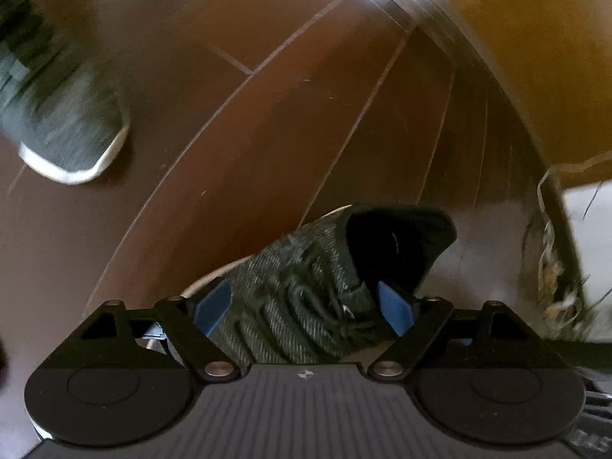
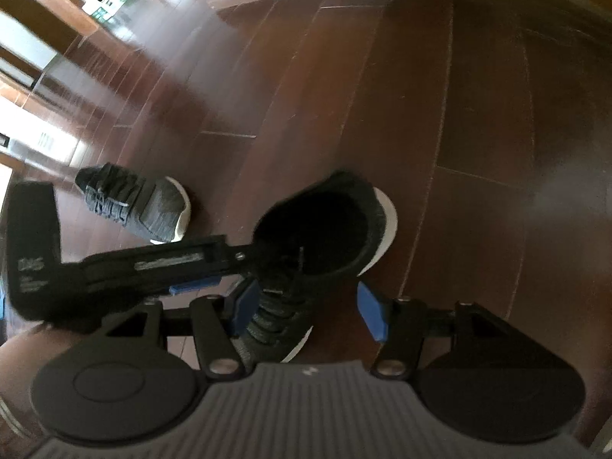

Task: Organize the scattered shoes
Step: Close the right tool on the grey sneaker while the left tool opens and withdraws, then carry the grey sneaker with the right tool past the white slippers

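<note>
— Jaws, left gripper [image 1: 304,308]: how do yours stand?
— Set wide on either side of the grey knit sneaker [image 1: 306,287], blue pads [image 1: 212,306] at its laced upper; real grip on it cannot be told.
— Right gripper [image 2: 310,306]?
— Yours gapes open, one pad beside that shoe, holding nothing.
— Second sneaker [image 2: 141,204]?
— Apart, upright on the dark wooden floor [image 2: 459,114], to your left.

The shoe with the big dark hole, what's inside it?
Inside the near shoe only black lining shows; deeper in is too dark to see. The left gripper reaches over its laces.
</note>
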Tool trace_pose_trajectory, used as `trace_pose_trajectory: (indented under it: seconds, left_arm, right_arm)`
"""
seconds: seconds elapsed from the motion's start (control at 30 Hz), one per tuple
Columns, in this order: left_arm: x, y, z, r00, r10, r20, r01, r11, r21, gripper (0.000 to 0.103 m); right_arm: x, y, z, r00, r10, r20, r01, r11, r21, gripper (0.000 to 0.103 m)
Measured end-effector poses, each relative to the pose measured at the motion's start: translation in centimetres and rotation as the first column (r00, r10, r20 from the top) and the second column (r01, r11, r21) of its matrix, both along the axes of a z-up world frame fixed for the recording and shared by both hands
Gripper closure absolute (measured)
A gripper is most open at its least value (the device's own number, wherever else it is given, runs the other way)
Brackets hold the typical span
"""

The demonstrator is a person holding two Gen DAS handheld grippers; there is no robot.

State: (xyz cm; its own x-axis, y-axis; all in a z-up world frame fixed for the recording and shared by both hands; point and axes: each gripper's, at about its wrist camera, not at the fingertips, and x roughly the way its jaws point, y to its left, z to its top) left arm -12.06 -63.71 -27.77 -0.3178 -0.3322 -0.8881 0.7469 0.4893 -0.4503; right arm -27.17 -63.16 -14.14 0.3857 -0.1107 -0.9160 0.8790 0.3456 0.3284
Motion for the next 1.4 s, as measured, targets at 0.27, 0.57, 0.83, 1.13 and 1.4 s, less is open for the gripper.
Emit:
trace_pose_trajectory:
  seconds: [0.27, 0.57, 0.83, 1.13, 1.4]
  left_arm:
    - [4.8, 6.7, 1.9, 0.973, 0.23, 0.002, -0.23, 0.972, 0.046, 0.015]
    - [10.2, 12.6, 2.8, 0.927, 0.366, 0.084, -0.375, 0.916, 0.145, 0.014]
    - [12.6, 17.2, 3.7, 0.895, 0.434, 0.106, -0.447, 0.871, 0.204, 0.012]
    - [12.4, 19.1, 3.1, 0.881, 0.468, 0.069, -0.471, 0.854, 0.22, 0.012]
    - [13.3, 19.3, 4.4, 0.871, 0.489, 0.039, -0.487, 0.853, 0.189, 0.012]
  right_arm:
    - [4.2, -1.1, -1.2, 0.957, 0.287, -0.039, -0.289, 0.955, -0.072, 0.043]
    - [8.0, -2.4, -4.5, 0.901, 0.43, -0.051, -0.432, 0.902, -0.016, 0.043]
    - [9.1, -2.8, -7.9, 0.849, 0.518, -0.101, -0.51, 0.855, 0.094, 0.043]
    - [11.3, -2.0, -8.4, 0.739, 0.667, -0.094, -0.655, 0.744, 0.132, 0.078]
    - [14.3, 0.1, -7.1, 0.598, 0.784, -0.167, -0.782, 0.617, 0.092, 0.083]
